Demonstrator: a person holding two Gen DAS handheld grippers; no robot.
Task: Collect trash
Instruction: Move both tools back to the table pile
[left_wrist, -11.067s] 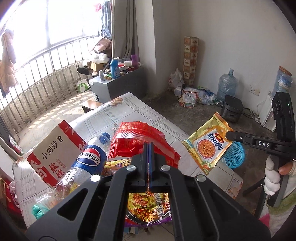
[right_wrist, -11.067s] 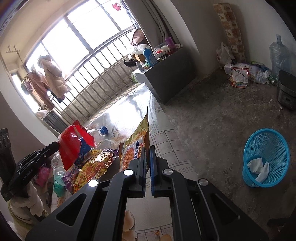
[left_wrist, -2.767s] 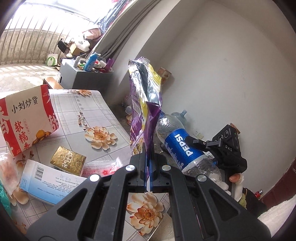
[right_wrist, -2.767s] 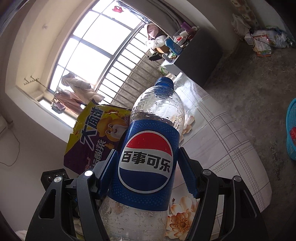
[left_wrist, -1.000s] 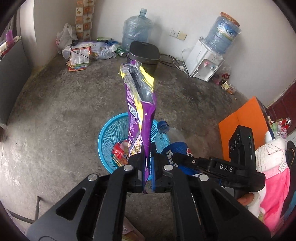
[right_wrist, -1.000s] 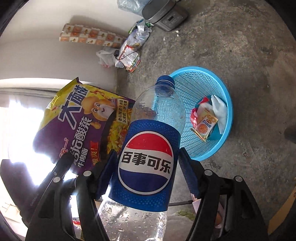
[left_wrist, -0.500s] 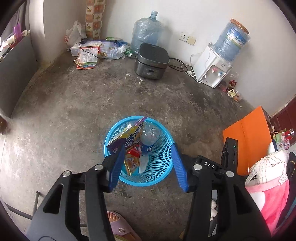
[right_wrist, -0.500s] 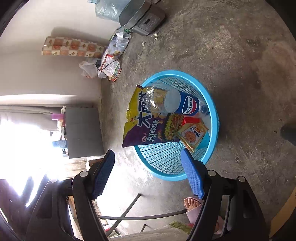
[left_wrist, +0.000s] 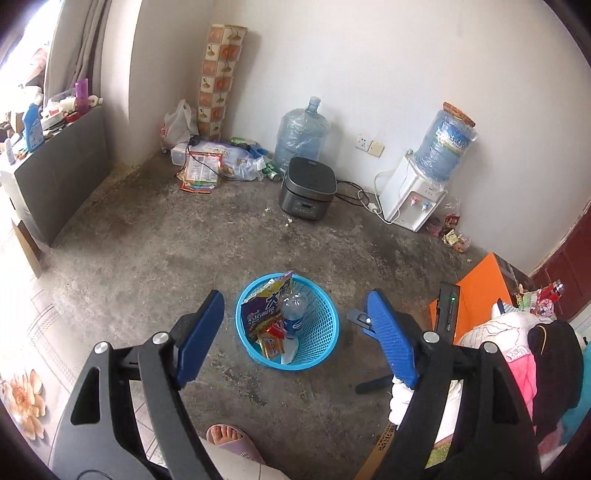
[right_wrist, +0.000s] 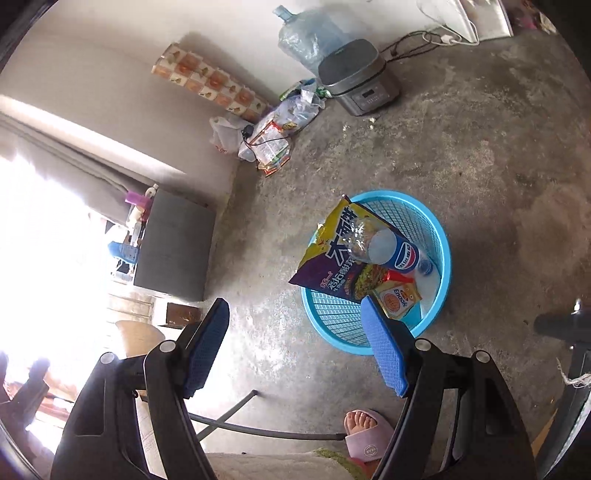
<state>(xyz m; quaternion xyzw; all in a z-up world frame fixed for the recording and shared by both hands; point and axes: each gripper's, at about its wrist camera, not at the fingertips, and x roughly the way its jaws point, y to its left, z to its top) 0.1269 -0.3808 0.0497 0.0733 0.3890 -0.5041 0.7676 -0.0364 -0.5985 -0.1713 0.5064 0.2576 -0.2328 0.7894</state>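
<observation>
A blue plastic basket (left_wrist: 325, 332) stands on the concrete floor; it also shows in the right wrist view (right_wrist: 441, 240). In it lie a purple and yellow snack bag (left_wrist: 263, 307) (right_wrist: 332, 266), a Pepsi bottle (left_wrist: 294, 314) (right_wrist: 391, 251) and a small yellow Enaak packet (left_wrist: 271, 345) (right_wrist: 397, 301). My left gripper (left_wrist: 291, 339) is open and empty, above and in front of the basket. My right gripper (right_wrist: 295, 349) is open and empty, above the floor just left of the basket. Its body (left_wrist: 448, 306) shows at the right in the left wrist view.
A dark rice cooker (left_wrist: 308, 192), two water jugs (left_wrist: 301, 134) and a white dispenser (left_wrist: 410, 199) stand along the far wall, with bags (left_wrist: 207, 162) in the corner. A grey cabinet (left_wrist: 55, 166) is at left, an orange box (left_wrist: 480, 295) at right. The person's slippered foot (right_wrist: 364, 430) is close below.
Both grippers have pulled up and back from the basket, which now looks smaller. The bag and the bottle lie still inside it. Both grippers stay open.
</observation>
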